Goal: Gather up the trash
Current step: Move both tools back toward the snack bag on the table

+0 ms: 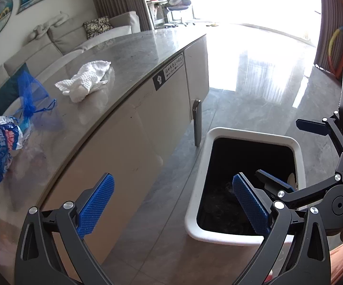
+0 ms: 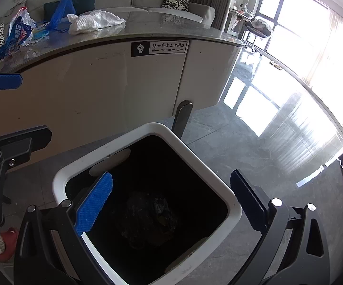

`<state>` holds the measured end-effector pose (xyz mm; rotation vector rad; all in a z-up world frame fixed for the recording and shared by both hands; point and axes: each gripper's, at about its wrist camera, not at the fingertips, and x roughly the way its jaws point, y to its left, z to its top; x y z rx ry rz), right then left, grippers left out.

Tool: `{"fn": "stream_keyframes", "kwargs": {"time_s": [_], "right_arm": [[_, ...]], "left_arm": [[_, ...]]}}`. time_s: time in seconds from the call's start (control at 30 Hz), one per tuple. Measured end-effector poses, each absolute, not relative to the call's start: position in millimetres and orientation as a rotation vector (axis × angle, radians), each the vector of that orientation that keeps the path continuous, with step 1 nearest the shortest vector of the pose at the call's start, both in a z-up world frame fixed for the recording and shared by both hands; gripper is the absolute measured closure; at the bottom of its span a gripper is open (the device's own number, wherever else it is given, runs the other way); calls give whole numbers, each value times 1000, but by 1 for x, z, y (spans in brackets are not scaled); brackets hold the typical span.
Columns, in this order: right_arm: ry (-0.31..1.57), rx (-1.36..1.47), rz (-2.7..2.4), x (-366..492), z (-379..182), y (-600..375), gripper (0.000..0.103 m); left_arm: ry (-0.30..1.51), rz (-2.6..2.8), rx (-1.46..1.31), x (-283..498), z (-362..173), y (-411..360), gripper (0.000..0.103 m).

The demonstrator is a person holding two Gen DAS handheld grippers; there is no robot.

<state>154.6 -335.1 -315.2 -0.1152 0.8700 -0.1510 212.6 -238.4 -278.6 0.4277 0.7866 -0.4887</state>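
Your right hand-held gripper (image 2: 171,201) hangs wide and empty over the bin (image 2: 233,204), dark trash already inside, while the white cloth (image 1: 83,82), blue mesh bag (image 1: 30,92) and wrapper (image 1: 0,137) wait on the table (image 1: 133,52), left hand-held gripper (image 1: 171,204) also wide.

We see a glossy stone-look bench (image 1: 133,54), a knitted white cloth (image 1: 83,80), crinkled plastic wrappers (image 1: 0,140) at nine o'clock, and a polished floor (image 1: 261,99).
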Motion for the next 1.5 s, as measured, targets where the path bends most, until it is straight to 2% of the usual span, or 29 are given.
{"fn": "stream_keyframes", "kwargs": {"time_s": [0.7,1.5], "right_arm": [[700,-118,-127,155,-267,-299,4],[527,-174,42,227,-191,-189,4]], "left_arm": [[715,-380,381,216,-241,-175,3],[610,-140,249,272,-188,-45,3]]}}
